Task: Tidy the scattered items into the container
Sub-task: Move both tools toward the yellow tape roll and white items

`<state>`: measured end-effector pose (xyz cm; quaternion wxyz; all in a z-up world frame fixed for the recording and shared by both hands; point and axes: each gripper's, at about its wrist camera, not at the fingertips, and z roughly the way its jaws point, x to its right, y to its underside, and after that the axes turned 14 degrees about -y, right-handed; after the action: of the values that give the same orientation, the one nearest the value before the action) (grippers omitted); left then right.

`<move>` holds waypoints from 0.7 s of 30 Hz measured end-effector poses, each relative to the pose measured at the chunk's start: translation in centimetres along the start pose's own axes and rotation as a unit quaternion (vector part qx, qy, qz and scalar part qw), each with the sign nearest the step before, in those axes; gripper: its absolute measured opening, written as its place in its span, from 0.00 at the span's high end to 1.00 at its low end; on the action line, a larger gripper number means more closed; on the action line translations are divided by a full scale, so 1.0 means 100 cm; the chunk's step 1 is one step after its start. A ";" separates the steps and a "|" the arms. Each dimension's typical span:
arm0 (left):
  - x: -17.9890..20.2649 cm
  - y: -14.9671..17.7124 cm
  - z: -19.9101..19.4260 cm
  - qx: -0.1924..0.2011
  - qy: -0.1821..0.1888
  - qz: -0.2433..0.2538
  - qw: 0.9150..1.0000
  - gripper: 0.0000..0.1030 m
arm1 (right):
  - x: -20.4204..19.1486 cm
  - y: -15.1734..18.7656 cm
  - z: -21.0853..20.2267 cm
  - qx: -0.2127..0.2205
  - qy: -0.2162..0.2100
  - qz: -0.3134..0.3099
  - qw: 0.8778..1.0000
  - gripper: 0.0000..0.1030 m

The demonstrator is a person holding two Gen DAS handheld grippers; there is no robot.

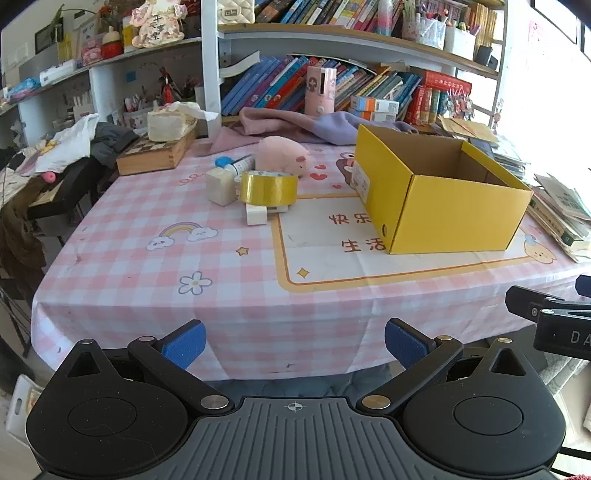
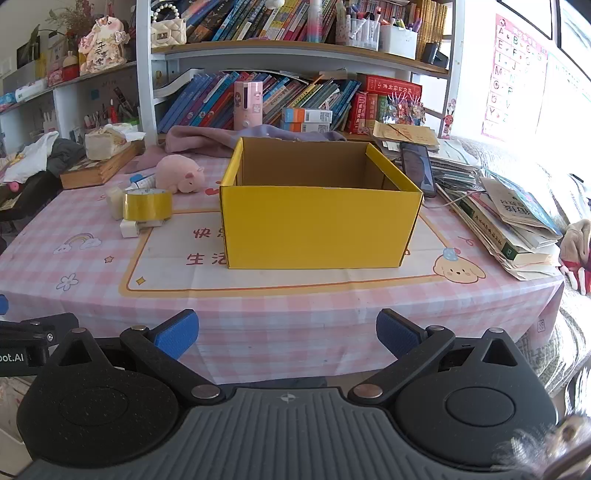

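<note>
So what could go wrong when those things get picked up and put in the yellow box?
1. The gold tape roll rests on top of small white blocks; lifting it may knock them aside, and the white cube and tube crowd it closely.
2. The yellow box is light cardboard with tall walls; a gripper bumping its rim could push it toward the phone and book pile.
3. The pink plush pig is soft and may slip from a shallow grip.

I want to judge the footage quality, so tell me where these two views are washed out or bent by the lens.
Left wrist view: window light blows out the upper right, shelves bow, yellow box stays sharp. Right wrist view: right side overexposed around the alphabet poster, table edge curves, and a blurred shape sits in the bottom right corner.
</note>
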<state>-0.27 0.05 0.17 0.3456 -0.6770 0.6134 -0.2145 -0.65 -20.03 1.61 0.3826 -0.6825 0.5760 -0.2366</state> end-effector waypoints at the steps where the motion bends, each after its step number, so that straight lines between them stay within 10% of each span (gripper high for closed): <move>1: 0.000 0.000 0.000 0.000 0.000 0.000 1.000 0.00 | 0.000 0.000 0.000 0.000 0.000 0.000 1.000 0.00; 21: -0.003 0.001 0.002 0.000 0.010 -0.007 1.000 0.00 | -0.005 -0.001 -0.003 -0.005 -0.018 0.003 1.000 0.00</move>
<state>-0.24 0.37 -0.01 0.3375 -0.6794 0.6119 -0.2238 -0.94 -19.68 1.97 0.3905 -0.6870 0.5718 -0.2205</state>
